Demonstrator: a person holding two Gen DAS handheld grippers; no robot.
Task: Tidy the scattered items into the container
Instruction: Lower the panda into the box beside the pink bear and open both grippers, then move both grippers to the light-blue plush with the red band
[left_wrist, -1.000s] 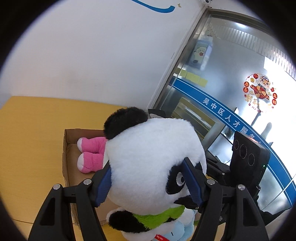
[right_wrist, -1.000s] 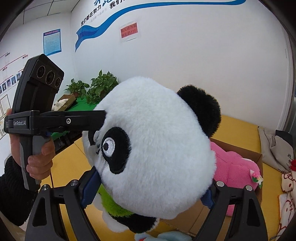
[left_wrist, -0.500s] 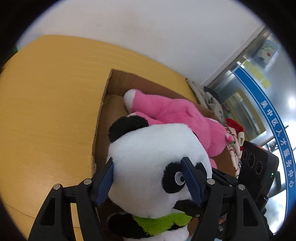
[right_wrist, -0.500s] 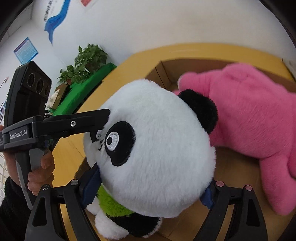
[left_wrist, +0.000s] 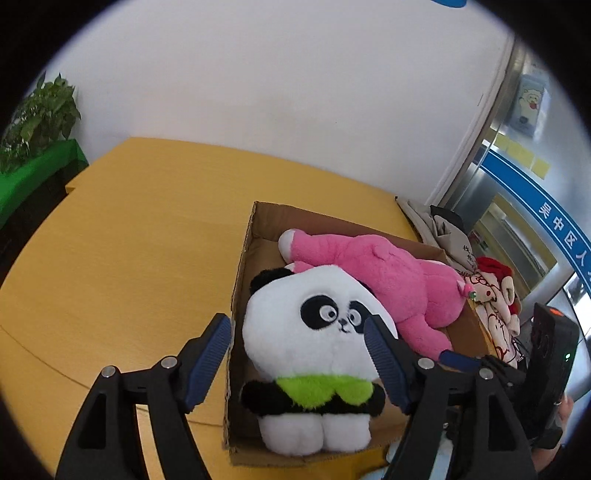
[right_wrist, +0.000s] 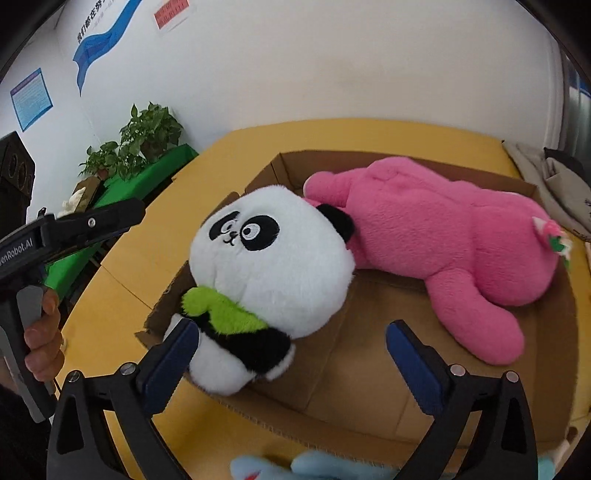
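The panda plush (left_wrist: 314, 332) (right_wrist: 273, 266) sits at the near end of the open cardboard box (left_wrist: 240, 266) (right_wrist: 369, 369), leaning on the pink plush (left_wrist: 399, 280) (right_wrist: 443, 229) that lies along the box. My left gripper (left_wrist: 297, 358) straddles the panda's head with its jaws opening; the left pad stands apart from the fur, the right pad close by the cheek. My right gripper (right_wrist: 291, 369) is opening wide. Its left pad is near the panda's leg and its right pad is far off over bare cardboard.
The box rests on a yellow table (left_wrist: 129, 240). A light blue plush (right_wrist: 295, 465) lies in front of the box. A red and white plush (left_wrist: 495, 295) and grey bags (left_wrist: 443, 229) lie to the right. Potted plants (right_wrist: 147, 133) stand at the left.
Both grippers came down with the panda from above the box into it. Their jaws have widened off its head, and the panda now sits on the box floor.
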